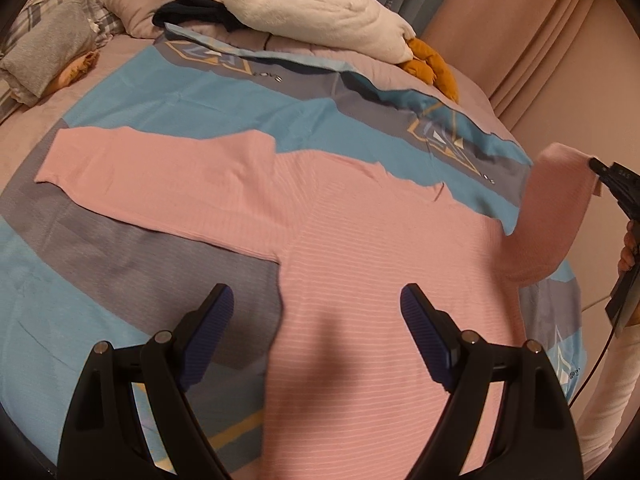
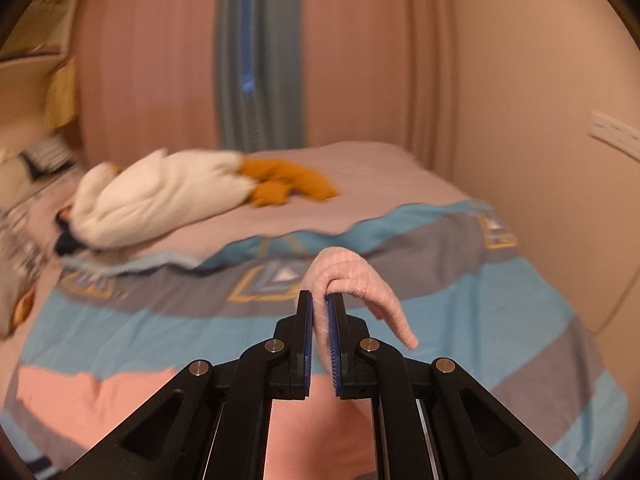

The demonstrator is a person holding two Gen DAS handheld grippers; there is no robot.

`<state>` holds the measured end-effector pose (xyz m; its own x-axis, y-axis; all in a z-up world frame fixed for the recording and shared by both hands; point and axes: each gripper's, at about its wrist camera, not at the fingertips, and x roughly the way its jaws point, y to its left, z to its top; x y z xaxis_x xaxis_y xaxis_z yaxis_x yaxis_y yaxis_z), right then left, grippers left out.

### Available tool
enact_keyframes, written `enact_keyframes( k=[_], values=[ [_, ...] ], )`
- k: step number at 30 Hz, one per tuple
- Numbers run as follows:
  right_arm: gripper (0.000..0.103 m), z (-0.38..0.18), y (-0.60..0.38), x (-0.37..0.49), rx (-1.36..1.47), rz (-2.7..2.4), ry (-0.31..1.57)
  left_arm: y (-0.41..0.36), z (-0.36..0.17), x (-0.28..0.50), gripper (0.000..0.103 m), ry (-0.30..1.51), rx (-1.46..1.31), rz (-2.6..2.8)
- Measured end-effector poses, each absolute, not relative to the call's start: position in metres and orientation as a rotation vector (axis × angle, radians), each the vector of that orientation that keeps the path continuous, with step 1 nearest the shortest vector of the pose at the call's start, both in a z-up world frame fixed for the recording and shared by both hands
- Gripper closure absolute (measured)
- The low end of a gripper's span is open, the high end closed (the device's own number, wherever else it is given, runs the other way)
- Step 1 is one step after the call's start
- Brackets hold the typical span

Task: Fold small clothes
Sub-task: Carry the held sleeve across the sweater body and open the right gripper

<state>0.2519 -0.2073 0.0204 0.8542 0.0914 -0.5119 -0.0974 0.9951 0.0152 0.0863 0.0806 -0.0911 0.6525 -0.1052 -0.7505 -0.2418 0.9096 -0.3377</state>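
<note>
Garment: a pink ribbed sweater [image 1: 360, 280] is spread flat on the bed [image 1: 60, 264], over a blue-and-grey patterned cover [image 1: 200, 92]; one sleeve [image 1: 152, 160] is laid out flat to the side.
Right gripper [image 2: 320, 300]: the fingers are pinched narrow on the cuff of the other sleeve [image 2: 348, 276], which is lifted clear of the cover.
Left gripper [image 1: 316, 300]: the fingers are spread wide above the sweater body; nothing is held.
Step judged: the raised sleeve is probably to be folded in across the body.
Risk: only the cuff edge is caught, so a slip is possible; with the body unpinned, the whole sweater could be dragged and rucked.
Surroundings: a white plush goose [image 1: 320, 4], a dark garment [image 1: 196, 8] and pillows [image 1: 48, 40] are left at the far side, well apart.
Obstruction: none is seen over the fold area.
</note>
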Motion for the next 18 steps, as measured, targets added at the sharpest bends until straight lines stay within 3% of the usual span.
enact_keyframes(
  k=[18],
  values=[
    [0.094,-0.115,-0.063,0.208,-0.265,0.58,0.899,0.101,-0.105,0.081,0.018,0.901,-0.447,0.112]
  ],
)
